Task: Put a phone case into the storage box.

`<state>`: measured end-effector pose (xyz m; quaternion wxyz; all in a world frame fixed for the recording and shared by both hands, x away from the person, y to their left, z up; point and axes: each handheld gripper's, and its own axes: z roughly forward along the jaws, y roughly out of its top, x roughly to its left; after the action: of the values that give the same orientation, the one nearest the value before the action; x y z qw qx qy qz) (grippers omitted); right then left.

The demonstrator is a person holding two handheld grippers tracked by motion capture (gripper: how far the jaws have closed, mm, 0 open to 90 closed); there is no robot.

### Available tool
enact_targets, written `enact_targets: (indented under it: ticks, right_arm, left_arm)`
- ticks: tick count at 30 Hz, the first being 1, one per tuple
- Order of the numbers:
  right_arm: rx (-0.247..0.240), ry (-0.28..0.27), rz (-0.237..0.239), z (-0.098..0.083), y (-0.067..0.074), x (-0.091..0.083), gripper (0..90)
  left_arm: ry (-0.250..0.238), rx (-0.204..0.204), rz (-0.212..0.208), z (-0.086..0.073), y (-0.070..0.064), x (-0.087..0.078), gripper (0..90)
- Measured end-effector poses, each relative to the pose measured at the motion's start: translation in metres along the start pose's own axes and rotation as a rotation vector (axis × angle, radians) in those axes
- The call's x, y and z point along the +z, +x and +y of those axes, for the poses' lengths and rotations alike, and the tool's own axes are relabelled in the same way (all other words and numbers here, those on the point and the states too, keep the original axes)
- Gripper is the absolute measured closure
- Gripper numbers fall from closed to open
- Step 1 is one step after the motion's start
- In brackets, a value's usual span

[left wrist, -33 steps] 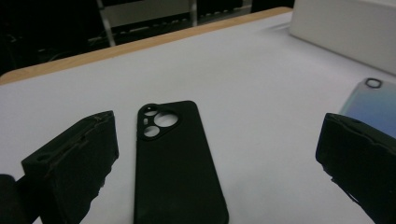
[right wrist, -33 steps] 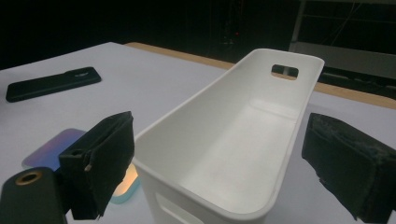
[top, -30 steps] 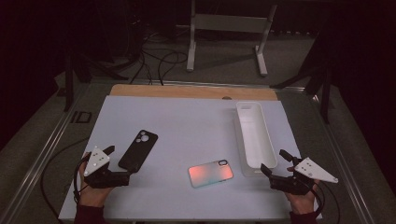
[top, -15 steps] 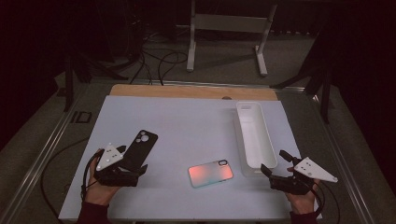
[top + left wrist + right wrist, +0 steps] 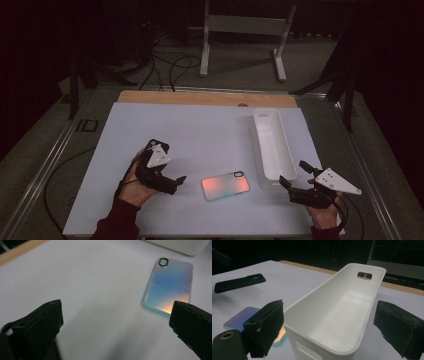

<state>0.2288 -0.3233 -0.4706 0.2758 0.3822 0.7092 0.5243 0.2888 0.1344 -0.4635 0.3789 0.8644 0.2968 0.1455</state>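
White bin (image 5: 272, 145): landmark, empty.
Iridescent phone case (image 5: 226, 185): flat, just beside bin's near end.
Black phone case (image 5: 151, 146): well apart from bin, partly hidden.
Left gripper (image 5: 172, 182): jaws spread, aimed at the iridescent case, probably its target; straddle its long edges squarely.
Right gripper (image 5: 292, 175): spread, near bin's end.

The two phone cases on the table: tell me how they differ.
The iridescent case is shiny, with pastel blue and orange tones; the black case is matte and dark. The iridescent case lies between the two grippers, near the white bin; the black case lies further left, mostly hidden behind the left gripper in the high view. Both lie flat on the white mat, and neither is held.
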Motion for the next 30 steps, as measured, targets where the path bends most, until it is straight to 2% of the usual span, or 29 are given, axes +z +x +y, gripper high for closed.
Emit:
enact_targets:
  ticks: [9, 19, 23, 30]
  right_arm:
    - [0.005, 0.003, 0.001, 0.000, -0.001, 0.000, 9.2]
    - [0.006, 0.002, -0.002, 0.001, -0.001, -0.001, 9.2]
    - [0.006, 0.002, 0.000, 0.000, -0.001, 0.000, 9.2]
    - [0.008, 0.000, -0.007, 0.000, -0.002, -0.001, 9.2]
  left_arm:
    - [0.074, 0.056, -0.060, 0.017, -0.014, 0.034, 0.0]
    - [0.104, 0.105, -0.126, 0.032, -0.034, 0.064, 0.0]
    - [0.132, 0.124, -0.159, 0.034, -0.046, 0.076, 0.0]
    - [0.187, 0.146, -0.199, 0.033, -0.055, 0.095, 0.0]
